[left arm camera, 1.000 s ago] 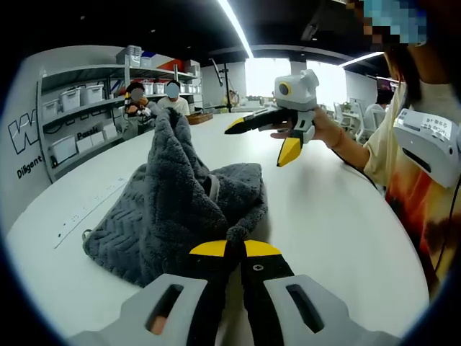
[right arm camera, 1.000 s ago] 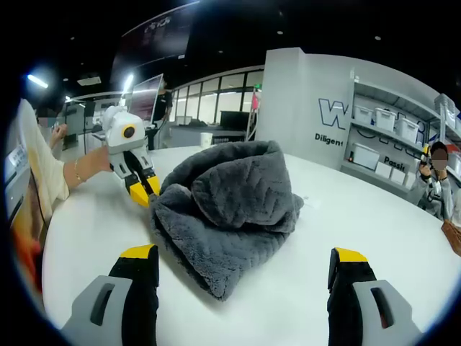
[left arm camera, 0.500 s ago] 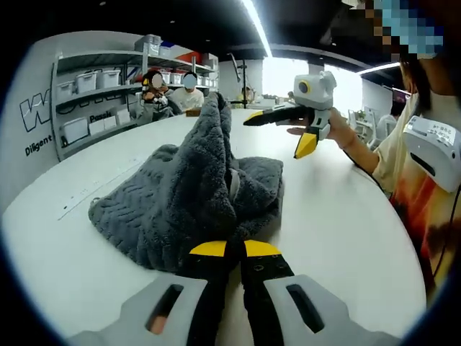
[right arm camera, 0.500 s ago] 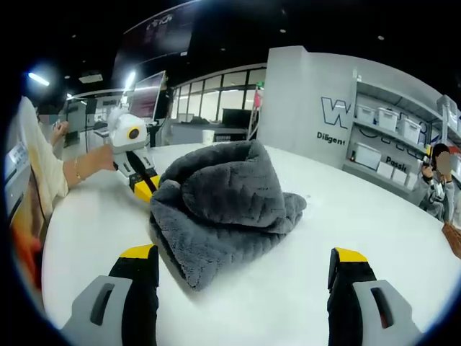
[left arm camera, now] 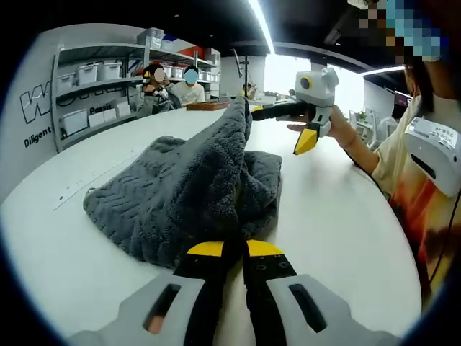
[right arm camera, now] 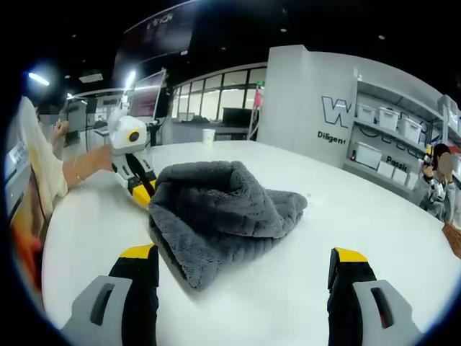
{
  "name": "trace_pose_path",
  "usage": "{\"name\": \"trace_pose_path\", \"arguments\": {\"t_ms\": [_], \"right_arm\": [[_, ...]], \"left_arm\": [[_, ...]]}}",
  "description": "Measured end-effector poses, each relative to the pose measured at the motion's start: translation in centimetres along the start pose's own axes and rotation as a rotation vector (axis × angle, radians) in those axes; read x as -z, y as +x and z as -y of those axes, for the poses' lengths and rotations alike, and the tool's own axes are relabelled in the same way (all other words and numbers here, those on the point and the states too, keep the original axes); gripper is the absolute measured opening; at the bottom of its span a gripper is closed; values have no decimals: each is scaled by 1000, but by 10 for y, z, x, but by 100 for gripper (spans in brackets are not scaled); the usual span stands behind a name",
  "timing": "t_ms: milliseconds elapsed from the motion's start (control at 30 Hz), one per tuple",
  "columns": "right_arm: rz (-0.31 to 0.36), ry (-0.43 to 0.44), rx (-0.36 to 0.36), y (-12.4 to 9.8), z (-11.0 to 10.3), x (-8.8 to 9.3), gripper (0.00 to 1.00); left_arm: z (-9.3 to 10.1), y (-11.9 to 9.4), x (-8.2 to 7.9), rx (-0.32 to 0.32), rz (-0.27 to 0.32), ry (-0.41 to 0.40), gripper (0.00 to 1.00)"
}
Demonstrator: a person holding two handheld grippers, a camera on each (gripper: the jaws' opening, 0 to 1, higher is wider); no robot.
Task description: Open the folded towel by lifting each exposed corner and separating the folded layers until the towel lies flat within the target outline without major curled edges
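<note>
**Grey towel pinched by one claw on the white table**

In the left gripper view, the left gripper (left arm camera: 227, 249) is seen at the bottom with its two yellow tips pressed together on an edge of the grey towel (left arm camera: 184, 191). The towel is held there and is pulled up into a soft ridge that runs away from the claw. The rest of the towel is bunched in thick folds on the white table (left arm camera: 338, 216). The right gripper (left arm camera: 306, 137) is held in a hand (left arm camera: 338, 130) above the table, past the far end of the towel, with its jaws spread wide.

In the right gripper view, the right gripper (right arm camera: 245, 263) is seen low in the picture with its jaws far apart and nothing between them. The towel (right arm camera: 220, 213) is seen ahead as a low, rumpled heap in the middle of the table (right arm camera: 360, 216). The left gripper (right arm camera: 142, 193) is seen at the far left side of the heap, touching the towel.

Shelves with white boxes (left arm camera: 90, 72) are seen by the wall, and two people (left arm camera: 173, 83) are seen sitting far behind.
</note>
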State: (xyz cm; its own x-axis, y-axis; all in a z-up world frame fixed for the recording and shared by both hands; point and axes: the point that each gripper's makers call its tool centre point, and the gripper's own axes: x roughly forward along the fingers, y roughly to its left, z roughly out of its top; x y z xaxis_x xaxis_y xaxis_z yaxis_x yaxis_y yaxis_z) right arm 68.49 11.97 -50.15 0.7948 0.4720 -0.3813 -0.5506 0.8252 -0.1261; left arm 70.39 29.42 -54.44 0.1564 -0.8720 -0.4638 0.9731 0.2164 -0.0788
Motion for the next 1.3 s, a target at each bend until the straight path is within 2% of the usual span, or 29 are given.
{"name": "trace_pose_path", "arguments": {"t_ms": [100, 233, 333, 533, 567, 667, 700, 767, 967, 1100, 1300], "right_arm": [[3, 0, -2, 0, 0, -1, 99], [4, -2, -2, -1, -1, -1, 99], [3, -3, -3, -1, -1, -1, 99], [-4, -5, -6, 1, -1, 0, 99], [-5, -5, -6, 1, -1, 1, 99], [-9, -2, -6, 2, -1, 2, 99], [-10, -2, -6, 2, -1, 2, 99], [-12, -1, -5, 2, 0, 3, 99], [-17, -4, -9, 3, -1, 4, 99], [-19, -5, -11, 3, -1, 4, 99], [-23, -3, -14, 4, -2, 5, 99]], "left_arm": [[7, -4, -11, 53, 58, -70, 17], [11, -14, -24, 58, 107, -68, 22], [17, -23, -35, 51, 148, -55, 32], [14, -36, -51, 0, 214, -76, 59], [12, -38, -52, -8, 220, -85, 67], [4, -40, -50, -60, 209, -87, 90], [0, -40, -48, -80, 199, -87, 94], [-8, -42, -47, -125, 207, -101, 98], [-26, -51, -49, -175, 266, -161, 100], [-36, -55, -49, -223, 274, -164, 100], [-46, -60, -42, -285, 239, -146, 100]]}}
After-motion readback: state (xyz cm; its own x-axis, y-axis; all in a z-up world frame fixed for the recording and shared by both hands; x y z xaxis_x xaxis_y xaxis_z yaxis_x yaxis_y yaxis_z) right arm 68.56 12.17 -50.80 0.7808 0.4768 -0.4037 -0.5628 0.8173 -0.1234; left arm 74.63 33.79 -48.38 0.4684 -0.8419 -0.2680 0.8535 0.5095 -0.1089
